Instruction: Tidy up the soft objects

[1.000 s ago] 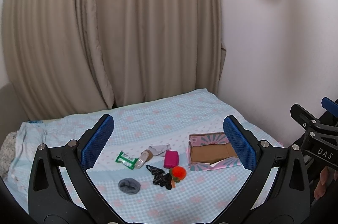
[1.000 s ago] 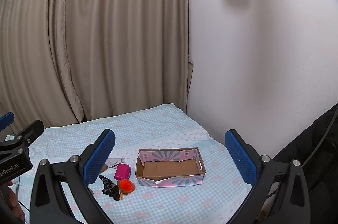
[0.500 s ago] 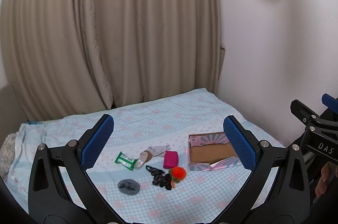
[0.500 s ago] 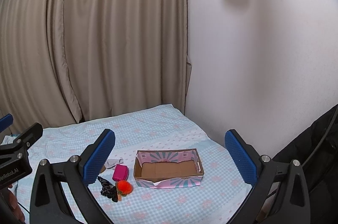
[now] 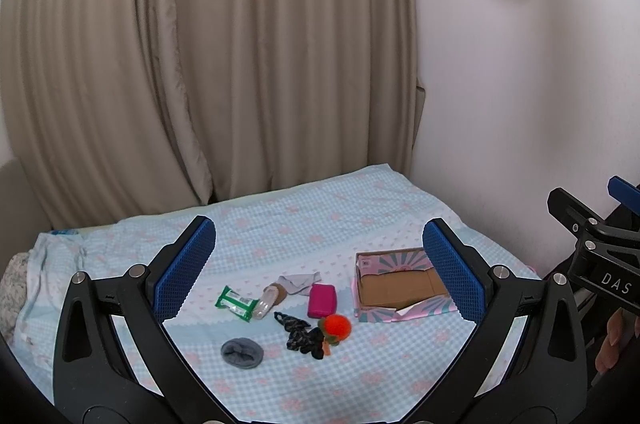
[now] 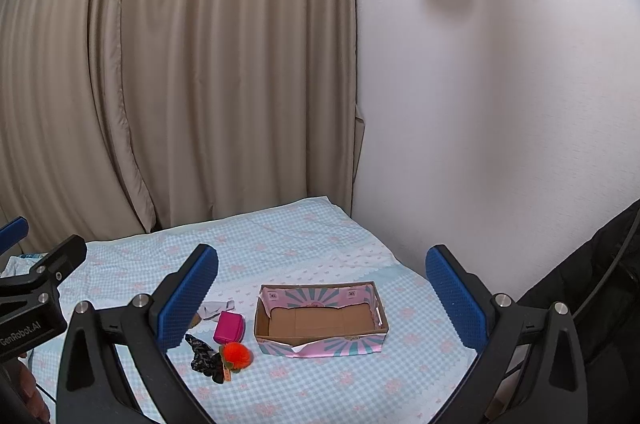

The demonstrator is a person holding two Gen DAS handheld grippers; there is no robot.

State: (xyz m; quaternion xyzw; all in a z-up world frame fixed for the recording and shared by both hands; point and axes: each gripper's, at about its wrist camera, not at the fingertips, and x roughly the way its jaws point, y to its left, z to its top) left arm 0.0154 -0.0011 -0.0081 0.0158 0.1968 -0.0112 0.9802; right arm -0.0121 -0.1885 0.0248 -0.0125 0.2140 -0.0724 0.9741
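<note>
Left wrist view: nothing is packed yet. The box (image 5: 400,282) on the bed (image 5: 360,207) is seen empty; the pink pouch (image 5: 322,300), orange pompom (image 5: 337,326), dark scrunchie (image 5: 298,334), grey sock (image 5: 242,352) and green packet (image 5: 236,302) are left beside the box. Both left tongs (image 5: 320,270) and right tongs (image 6: 322,294) are held wide open, gripping nothing. One item by the packet cannot be identified.

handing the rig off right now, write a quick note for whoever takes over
Left gripper: jaws open, holding nothing, raised above the bed.
Right gripper: jaws open, holding nothing, also raised.
Cardboard box sits on the checked bedsheet; nothing is inside it.
Left of the box lie the pink pouch, orange pom-pom, dark scrunchie, grey rolled sock, green packet and a pale sock beside a small bottle-like item.
Done: nothing packed yet.
Left: probably pick up each soft item and put it in the box.
</note>
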